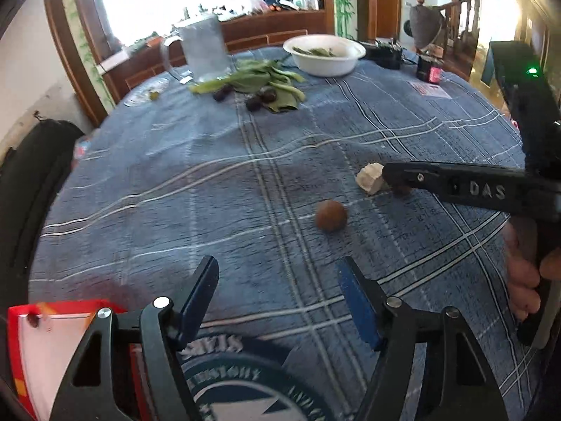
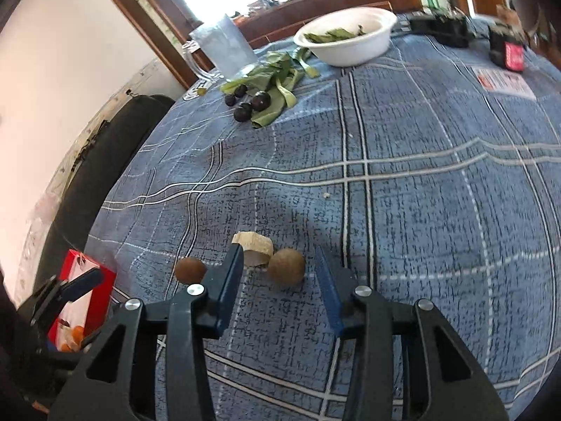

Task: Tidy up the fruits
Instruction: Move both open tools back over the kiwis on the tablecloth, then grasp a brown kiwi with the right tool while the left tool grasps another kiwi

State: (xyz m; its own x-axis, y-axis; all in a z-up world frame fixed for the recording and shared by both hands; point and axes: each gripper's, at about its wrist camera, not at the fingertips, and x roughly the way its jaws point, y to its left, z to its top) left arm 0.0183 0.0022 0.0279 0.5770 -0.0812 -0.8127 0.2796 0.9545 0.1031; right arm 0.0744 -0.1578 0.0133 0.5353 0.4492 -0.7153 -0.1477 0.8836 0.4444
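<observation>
Longans: one brown longan (image 2: pixel 286 266) lies on the blue plaid tablecloth (image 2: pixel 420 210) just ahead of the right gripper (image 2: pixel 280 263), between its spread fingers and a little nearer the left finger, round with no long axis to favour, so I judge the right hand far the nearer to take it. Just beyond it sits a pale peel scrap (image 2: pixel 254 249), and a second longan (image 2: pixel 190 270) lies left, outside the fingers. The left gripper (image 1: pixel 277 280), also spread and empty, hangs back; farther off are dark plums (image 2: pixel 261 101) on green leaves (image 2: pixel 277 77) and a white bowl (image 2: pixel 350 49), while only the right view shows the red box (image 2: pixel 75 301) of fruit.
</observation>
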